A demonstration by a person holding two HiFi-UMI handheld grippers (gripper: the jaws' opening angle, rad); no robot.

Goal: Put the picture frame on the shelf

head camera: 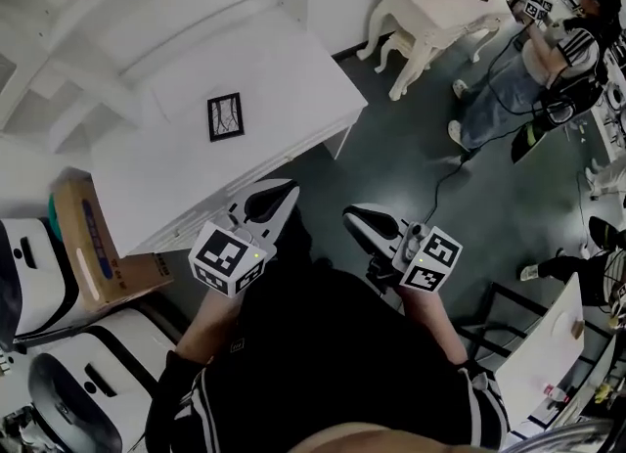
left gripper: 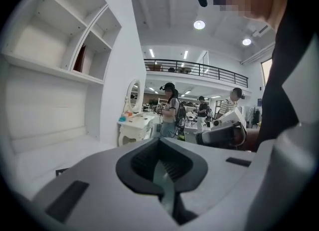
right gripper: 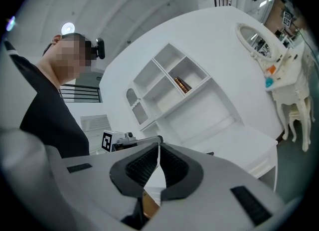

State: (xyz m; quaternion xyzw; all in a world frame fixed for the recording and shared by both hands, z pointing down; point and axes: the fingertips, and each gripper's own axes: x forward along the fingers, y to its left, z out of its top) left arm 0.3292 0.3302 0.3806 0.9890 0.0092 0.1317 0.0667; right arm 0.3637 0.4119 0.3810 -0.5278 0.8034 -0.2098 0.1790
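Both tools, the left tool (head camera: 282, 195) and the right tool (head camera: 358, 218), are closed on nothing, near the person's body and well apart from the picture frame (head camera: 226, 116) lying flat on the white counter (head camera: 293, 69). Jaws meeting it flat could shove it along rather than catch an edge, and a thin grip might let it slip on the way to the shelf (right gripper: 169, 83).

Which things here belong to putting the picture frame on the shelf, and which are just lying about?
Job: picture frame on the white table; shelf; left gripper, right gripper, both shut, empty.
Lying about: cardboard box; dressing table; bystander.
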